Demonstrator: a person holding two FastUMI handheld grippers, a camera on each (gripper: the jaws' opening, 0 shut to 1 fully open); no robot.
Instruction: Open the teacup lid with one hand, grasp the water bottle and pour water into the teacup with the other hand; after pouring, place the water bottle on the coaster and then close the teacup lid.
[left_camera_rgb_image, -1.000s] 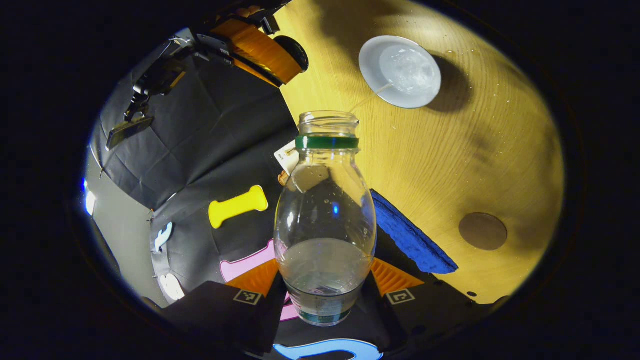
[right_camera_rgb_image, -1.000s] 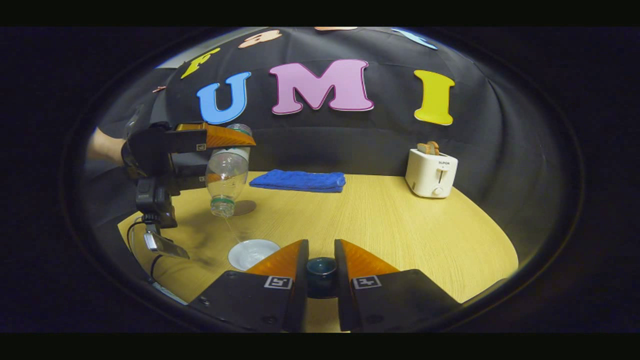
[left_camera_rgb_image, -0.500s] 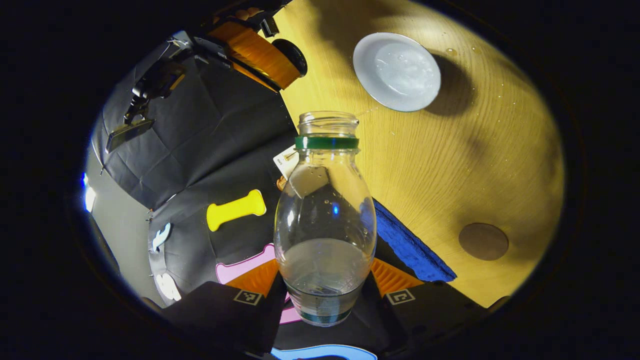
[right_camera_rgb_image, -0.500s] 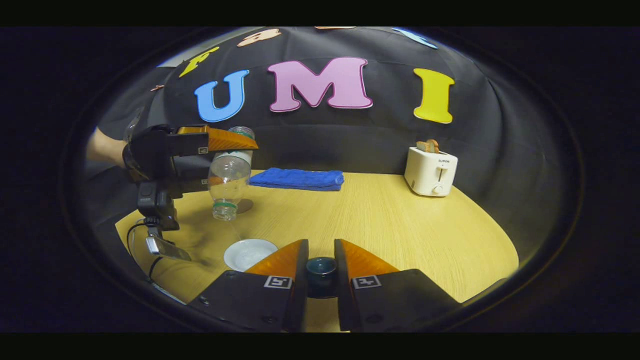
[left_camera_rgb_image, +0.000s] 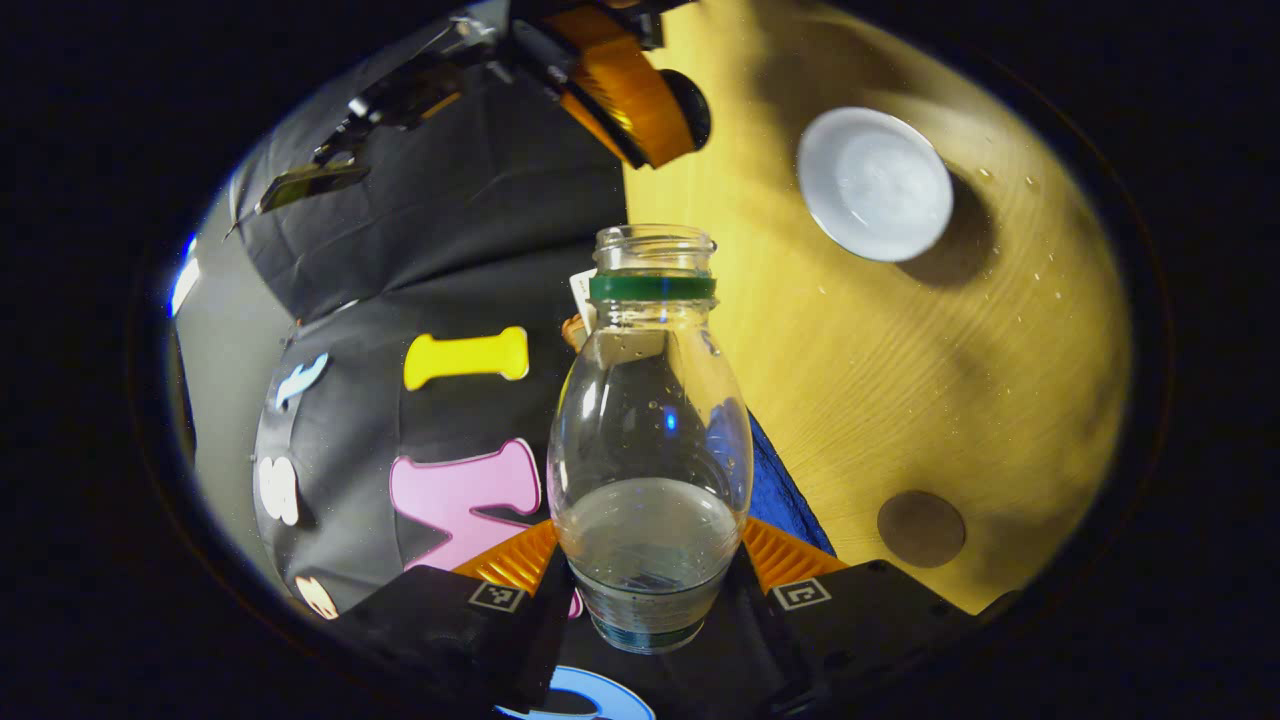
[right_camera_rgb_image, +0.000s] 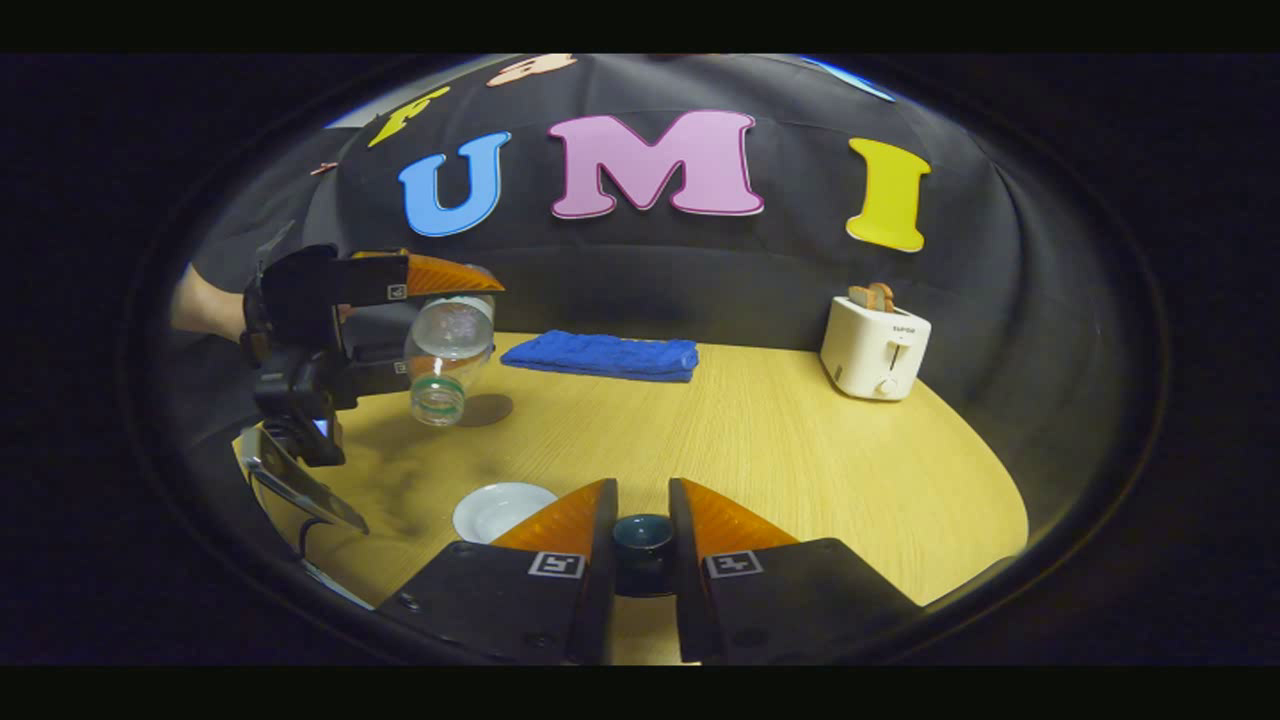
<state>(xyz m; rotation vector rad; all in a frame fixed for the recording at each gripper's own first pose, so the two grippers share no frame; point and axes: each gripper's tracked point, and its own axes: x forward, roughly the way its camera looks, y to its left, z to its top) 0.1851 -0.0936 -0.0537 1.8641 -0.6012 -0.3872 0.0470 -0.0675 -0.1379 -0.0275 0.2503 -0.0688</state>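
Both of your grippers are loaded. Your left gripper (left_camera_rgb_image: 650, 600) has its fingers pressed on either side of the water bottle (left_camera_rgb_image: 650, 440) near its base; the bottle is uncapped, with a green ring at the neck and a little water pooled at the held end. In the right gripper view that same left gripper (right_camera_rgb_image: 440, 320) hangs above the worktop's (right_camera_rgb_image: 780, 440) left part with the bottle tipped, mouth down and toward you, well clear of the surface. How much of the base the fingers cover you cannot make out from there.

Your right gripper (right_camera_rgb_image: 642, 545) has its fingers closed on the dark teacup lid (right_camera_rgb_image: 642, 532); only the lid's knob and top show between them, and the rest is hidden. The white teacup (right_camera_rgb_image: 503, 510) sits open on the worktop just left of those fingers, partly cut off by them. Its inside is too pale to tell the water level. The round brown coaster (left_camera_rgb_image: 921, 528) lies bare, partly behind the bottle in the right gripper view. A blue towel (right_camera_rgb_image: 602, 356) and a white toaster (right_camera_rgb_image: 874, 347) stand at the back.
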